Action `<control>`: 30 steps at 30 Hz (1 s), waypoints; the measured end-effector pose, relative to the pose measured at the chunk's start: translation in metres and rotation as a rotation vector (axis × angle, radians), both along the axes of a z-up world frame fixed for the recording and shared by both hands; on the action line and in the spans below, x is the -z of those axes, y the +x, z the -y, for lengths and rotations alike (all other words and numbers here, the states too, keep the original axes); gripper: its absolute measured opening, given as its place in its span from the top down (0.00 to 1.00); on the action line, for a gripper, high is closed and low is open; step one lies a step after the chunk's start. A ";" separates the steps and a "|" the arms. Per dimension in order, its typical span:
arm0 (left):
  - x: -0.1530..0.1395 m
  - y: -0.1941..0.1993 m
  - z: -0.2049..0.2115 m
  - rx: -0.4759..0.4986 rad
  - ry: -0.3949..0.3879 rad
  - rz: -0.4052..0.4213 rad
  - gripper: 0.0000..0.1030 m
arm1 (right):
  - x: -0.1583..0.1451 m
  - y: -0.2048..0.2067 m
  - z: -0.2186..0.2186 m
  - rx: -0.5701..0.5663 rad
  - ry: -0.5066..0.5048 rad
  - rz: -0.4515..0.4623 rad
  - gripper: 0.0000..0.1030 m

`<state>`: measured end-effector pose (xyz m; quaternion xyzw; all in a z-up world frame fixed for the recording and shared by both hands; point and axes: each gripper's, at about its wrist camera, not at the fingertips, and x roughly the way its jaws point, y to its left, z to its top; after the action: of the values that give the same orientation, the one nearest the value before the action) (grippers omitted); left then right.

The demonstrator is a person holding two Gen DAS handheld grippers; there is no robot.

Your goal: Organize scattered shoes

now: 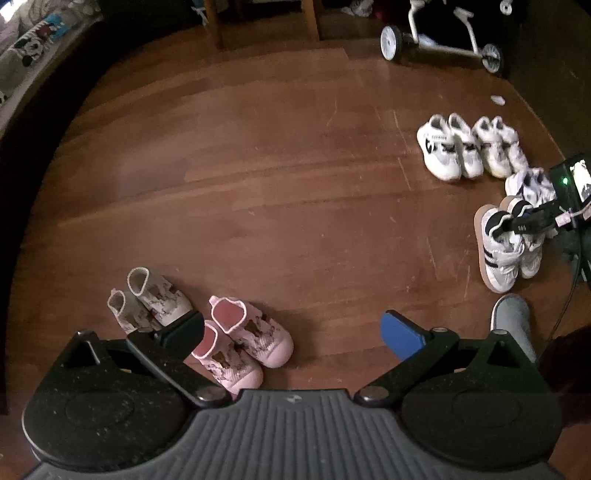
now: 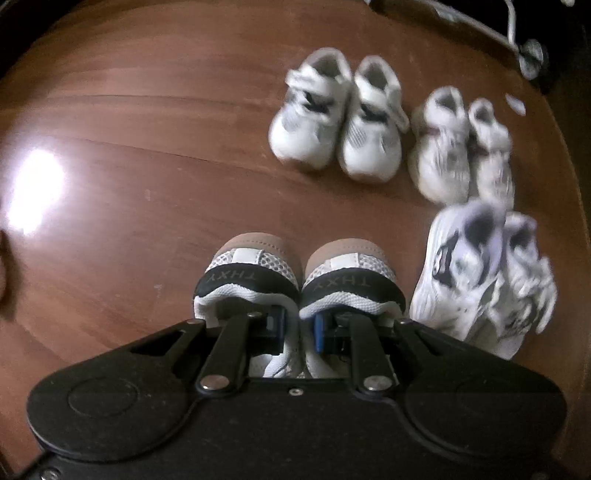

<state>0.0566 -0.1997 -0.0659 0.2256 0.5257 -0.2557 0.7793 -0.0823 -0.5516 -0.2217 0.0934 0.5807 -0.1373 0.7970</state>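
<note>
My right gripper [image 2: 299, 325] is shut on a pair of white mesh shoes [image 2: 258, 280] with tan toes and black heel bands. One finger sits inside each shoe, pinching their inner walls together. The left wrist view shows that gripper [image 1: 517, 223] holding the striped pair [image 1: 496, 258] at the right, just over the floor. My left gripper [image 1: 293, 332] is open and holds nothing. It hangs over a pink pair [image 1: 255, 339], with small beige boots [image 1: 155, 299] to the left. Three white pairs [image 2: 332, 122], [image 2: 461, 147], [image 2: 480, 273] stand beyond the held shoes and to their right.
The floor [image 1: 277, 166] is brown wood. A white wheeled frame [image 1: 443, 40] stands at the far right, chair legs [image 1: 310, 18] at the back, and patterned bedding [image 1: 33, 48] far left. A person's foot in grey [image 1: 513, 321] stands near the held pair.
</note>
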 end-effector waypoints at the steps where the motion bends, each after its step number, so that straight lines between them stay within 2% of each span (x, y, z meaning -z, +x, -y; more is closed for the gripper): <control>1: 0.005 0.002 0.001 -0.003 0.008 -0.010 0.00 | 0.006 0.004 0.005 0.019 0.013 0.000 0.86; 6: 0.019 0.006 0.005 -0.010 0.027 -0.045 0.00 | 0.027 0.031 0.021 0.039 0.033 -0.009 0.86; 11: 0.029 0.008 0.004 -0.013 0.039 -0.072 0.00 | 0.033 0.052 0.046 0.078 0.039 0.019 0.86; 18: 0.038 0.014 0.003 -0.025 0.053 -0.092 0.00 | 0.038 0.071 0.058 0.107 0.031 0.021 0.84; 19: 0.037 0.014 0.003 -0.024 0.051 -0.090 0.00 | 0.038 0.071 0.059 0.117 0.038 0.021 0.81; 21: 0.034 0.014 0.002 -0.024 0.043 -0.087 0.00 | 0.035 0.074 0.060 0.129 0.048 0.010 0.65; 22: 0.032 0.014 0.002 -0.024 0.039 -0.085 0.00 | 0.032 0.073 0.060 0.132 0.045 0.005 0.48; 25: 0.025 0.013 -0.001 -0.024 0.025 -0.072 0.00 | 0.015 0.065 0.063 0.144 0.033 0.013 0.46; 30: 0.005 0.011 -0.013 -0.020 -0.007 -0.035 0.00 | -0.035 0.025 0.075 0.293 0.021 0.096 0.46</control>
<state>0.0677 -0.1864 -0.0707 0.2131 0.5405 -0.2537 0.7734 -0.0578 -0.6270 -0.1869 0.1922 0.5236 -0.2415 0.7941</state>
